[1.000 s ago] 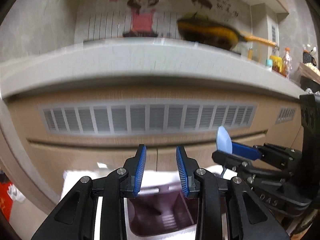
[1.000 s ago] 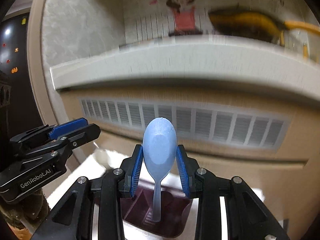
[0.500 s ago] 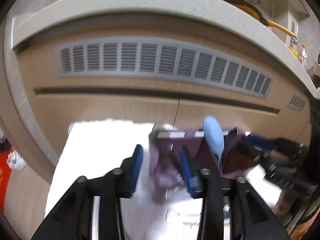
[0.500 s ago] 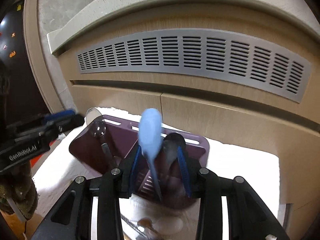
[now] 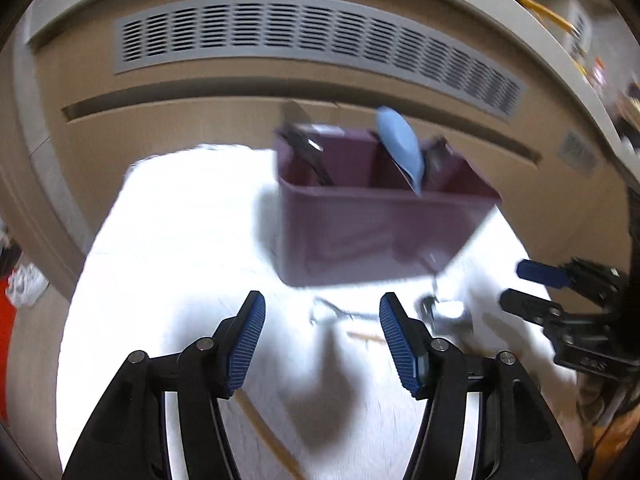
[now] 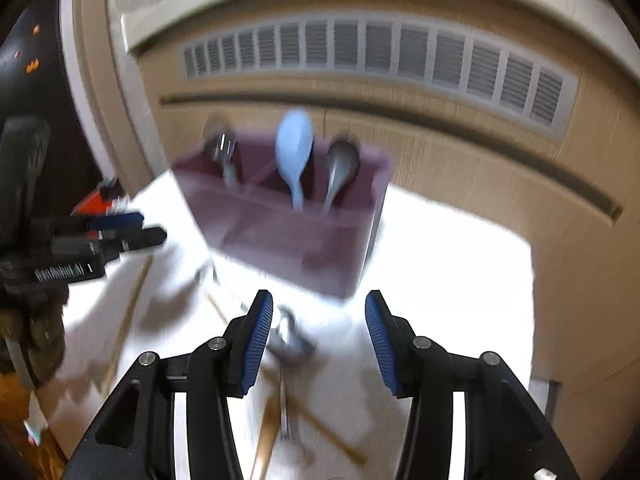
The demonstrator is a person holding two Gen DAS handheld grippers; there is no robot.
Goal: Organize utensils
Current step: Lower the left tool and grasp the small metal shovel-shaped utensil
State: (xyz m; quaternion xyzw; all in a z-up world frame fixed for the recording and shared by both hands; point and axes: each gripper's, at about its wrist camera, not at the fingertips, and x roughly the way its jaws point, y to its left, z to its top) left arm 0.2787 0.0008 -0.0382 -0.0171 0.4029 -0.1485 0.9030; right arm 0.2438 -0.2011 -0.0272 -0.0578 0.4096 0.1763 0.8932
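Both tongs empty, jaws just been opening: left tongs wide, right tongs parted. Pale blue plastic spoon stands in maroon plastic caddy (middle compartment), white-covered tabletop.

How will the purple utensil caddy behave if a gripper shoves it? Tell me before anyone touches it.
The purple utensil caddy looks like thin plastic, so probably light. It stands on white cloth, which may bunch rather than let it slide. The light blue spoon and other utensils stand upright inside, so it might tip.
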